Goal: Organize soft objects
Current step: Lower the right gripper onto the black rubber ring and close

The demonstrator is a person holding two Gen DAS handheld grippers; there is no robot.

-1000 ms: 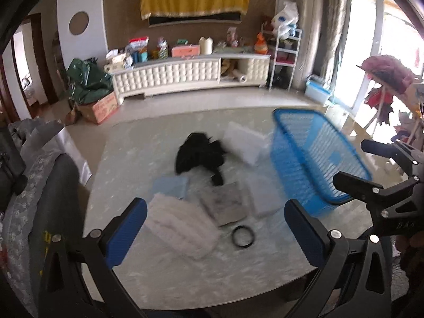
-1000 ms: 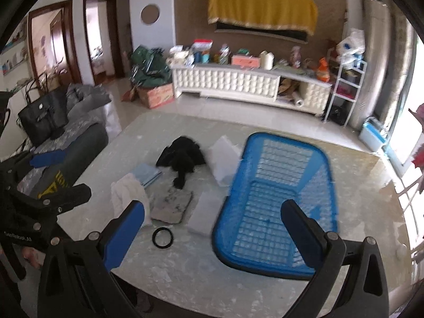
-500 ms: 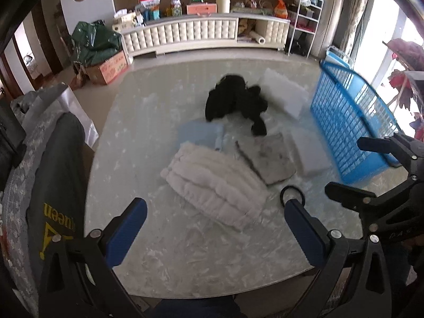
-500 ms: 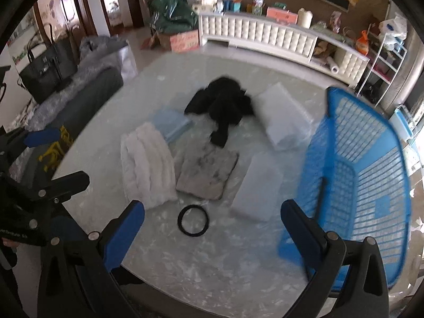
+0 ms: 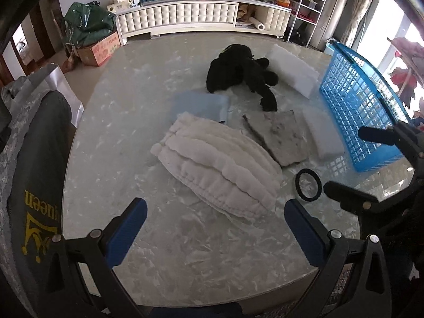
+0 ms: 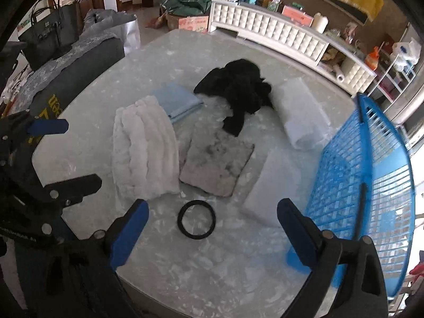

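Soft items lie on a marble table: a folded fluffy white towel, a light blue cloth, a black garment, a grey stained pad, two white foam pieces, and a black ring. A blue plastic basket stands at the right. My left gripper is open above the table's near edge, just before the towel. My right gripper is open, over the ring.
A dark grey chair back with yellow lettering stands close at the table's left. A white sideboard with clutter, a cardboard box and a wire shelf stand beyond the table's far edge.
Both grippers have tilted down and moved closer to the table, so the towel and ring loom larger. Both stay open. The objects have not moved.
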